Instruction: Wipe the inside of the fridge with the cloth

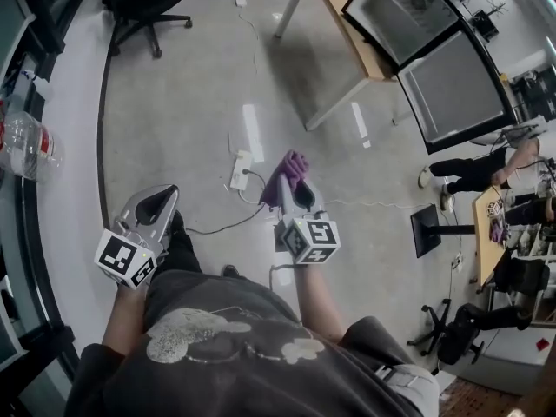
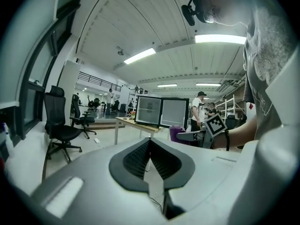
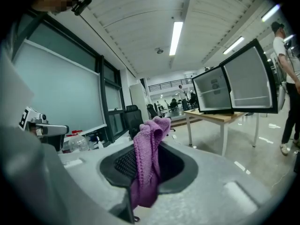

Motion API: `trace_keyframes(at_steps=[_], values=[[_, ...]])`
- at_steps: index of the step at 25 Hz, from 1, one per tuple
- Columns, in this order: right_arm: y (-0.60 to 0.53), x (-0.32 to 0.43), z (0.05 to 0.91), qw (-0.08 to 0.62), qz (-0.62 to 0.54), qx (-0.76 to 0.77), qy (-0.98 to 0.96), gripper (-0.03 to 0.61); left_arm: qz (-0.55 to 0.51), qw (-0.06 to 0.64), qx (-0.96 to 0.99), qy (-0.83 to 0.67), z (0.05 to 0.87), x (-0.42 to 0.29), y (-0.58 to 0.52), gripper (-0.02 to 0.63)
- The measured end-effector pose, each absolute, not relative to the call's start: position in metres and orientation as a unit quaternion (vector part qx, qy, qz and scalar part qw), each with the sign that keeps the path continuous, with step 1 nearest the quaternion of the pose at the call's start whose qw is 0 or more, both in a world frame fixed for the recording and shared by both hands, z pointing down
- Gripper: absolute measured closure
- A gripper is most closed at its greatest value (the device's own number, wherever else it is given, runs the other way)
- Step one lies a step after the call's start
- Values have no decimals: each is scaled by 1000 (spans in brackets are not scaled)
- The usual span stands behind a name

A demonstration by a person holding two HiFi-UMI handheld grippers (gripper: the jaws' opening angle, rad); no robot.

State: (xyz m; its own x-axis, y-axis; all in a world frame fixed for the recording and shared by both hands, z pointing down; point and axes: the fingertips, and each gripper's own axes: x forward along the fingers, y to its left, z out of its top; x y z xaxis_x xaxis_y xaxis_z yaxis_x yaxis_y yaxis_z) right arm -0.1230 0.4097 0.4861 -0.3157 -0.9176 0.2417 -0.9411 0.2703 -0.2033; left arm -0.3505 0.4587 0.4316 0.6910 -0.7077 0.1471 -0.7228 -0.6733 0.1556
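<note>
Bright, even indoor light falls from long white ceiling strip lamps [image 3: 176,37], which glare as pale streaks on the glossy grey floor [image 1: 253,131]. Both gripper views bulge fisheye-fashion with black corners. The near foreground is soft and shadows are faint.

A power strip [image 1: 241,168] lies on the grey floor [image 1: 191,85]; the fridge [image 1: 456,89] tops a wooden table [image 1: 343,7].

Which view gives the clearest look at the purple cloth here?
The right gripper view: the cloth fills the centre, pinched between the right tool's jaws, its weave visible. The head view shows it small, bunched at that tool's tip. The left gripper view shows only a distant purple patch beside the tool.
</note>
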Motion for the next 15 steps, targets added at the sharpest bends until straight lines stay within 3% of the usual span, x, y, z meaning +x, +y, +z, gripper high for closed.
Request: trace_keyframes(at_steps=[15], values=[[253, -234, 463, 33, 144, 638, -755, 497, 22, 95, 935, -342, 423, -476, 275, 597]])
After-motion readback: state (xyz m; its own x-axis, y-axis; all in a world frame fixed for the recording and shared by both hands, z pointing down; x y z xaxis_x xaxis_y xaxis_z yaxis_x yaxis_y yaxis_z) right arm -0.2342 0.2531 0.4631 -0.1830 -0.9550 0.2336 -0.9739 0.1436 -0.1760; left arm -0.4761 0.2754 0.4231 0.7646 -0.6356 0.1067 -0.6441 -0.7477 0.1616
